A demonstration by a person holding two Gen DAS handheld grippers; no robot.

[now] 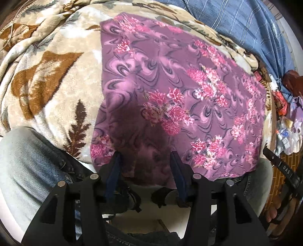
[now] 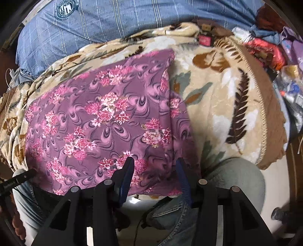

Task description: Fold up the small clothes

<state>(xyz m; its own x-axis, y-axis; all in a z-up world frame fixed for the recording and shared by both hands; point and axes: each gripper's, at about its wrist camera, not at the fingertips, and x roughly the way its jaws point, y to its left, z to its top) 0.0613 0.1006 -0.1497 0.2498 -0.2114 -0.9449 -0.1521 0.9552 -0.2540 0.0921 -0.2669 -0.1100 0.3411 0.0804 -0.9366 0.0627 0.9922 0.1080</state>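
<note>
A beige plush blanket (image 1: 47, 79) with brown leaf and fern motifs covers the bed; its brown stitched border (image 2: 265, 106) shows in the right wrist view. Beyond the blanket lies a blue pillow (image 2: 94, 24) with thin white stripes and a round emblem (image 2: 66, 9). At the blanket's edge sits a heap of small packets and wrappers (image 1: 286, 132), red, white and purple, too jumbled to identify. A thin white cord (image 1: 11, 28) crosses the blanket's far corner.

Purple cloth (image 1: 170, 90) with pink flowers lies on a beige blanket (image 1: 56, 75) with brown leaves, beside blue-striped bedding (image 2: 94, 28).
</note>
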